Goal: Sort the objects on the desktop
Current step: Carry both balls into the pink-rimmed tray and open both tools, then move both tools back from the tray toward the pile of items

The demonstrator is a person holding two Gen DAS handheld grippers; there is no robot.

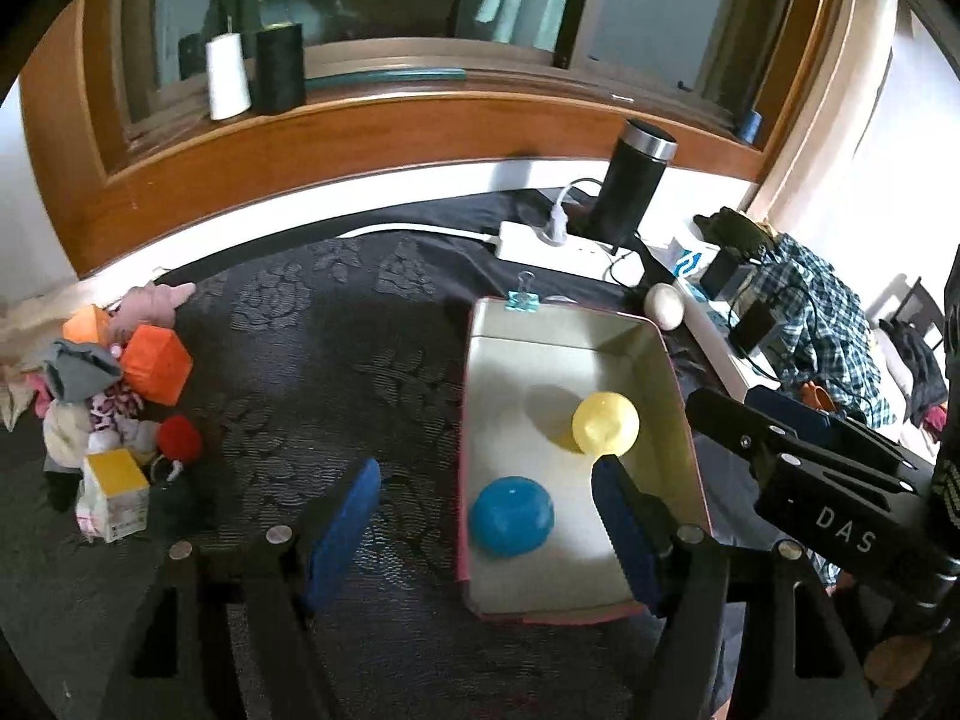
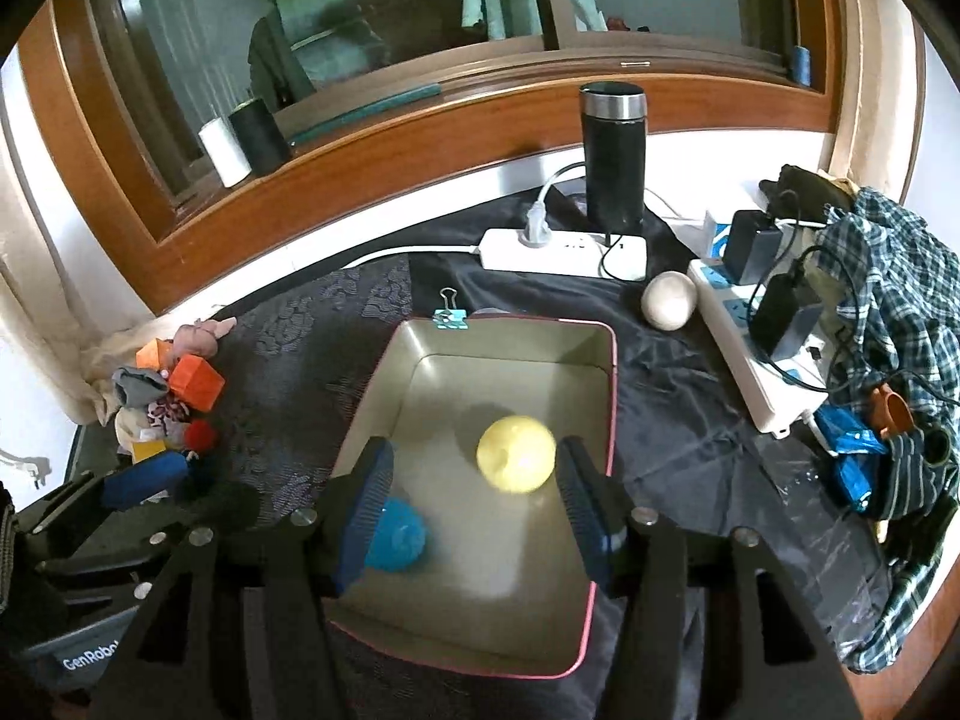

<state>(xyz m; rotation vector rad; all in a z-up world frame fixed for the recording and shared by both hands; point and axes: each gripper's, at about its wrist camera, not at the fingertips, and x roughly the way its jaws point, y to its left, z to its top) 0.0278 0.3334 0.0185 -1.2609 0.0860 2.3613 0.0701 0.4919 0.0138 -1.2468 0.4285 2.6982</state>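
Both balls now in the tray: yellow ball mid-tray, blue ball at the near left. Left gripper open, holding nothing. Right gripper open over the yellow ball, not squeezing it. Next, best to lift clear, then reach slowly for the toy pile on the left.

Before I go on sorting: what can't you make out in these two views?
- Yellow ball: blurred in the right view; resting or still dropping, unclear.
- Blue ball: partly behind the right gripper's finger.
- Toy pile: tangled, items unclear.
- Tray near corner: hidden by the left gripper.
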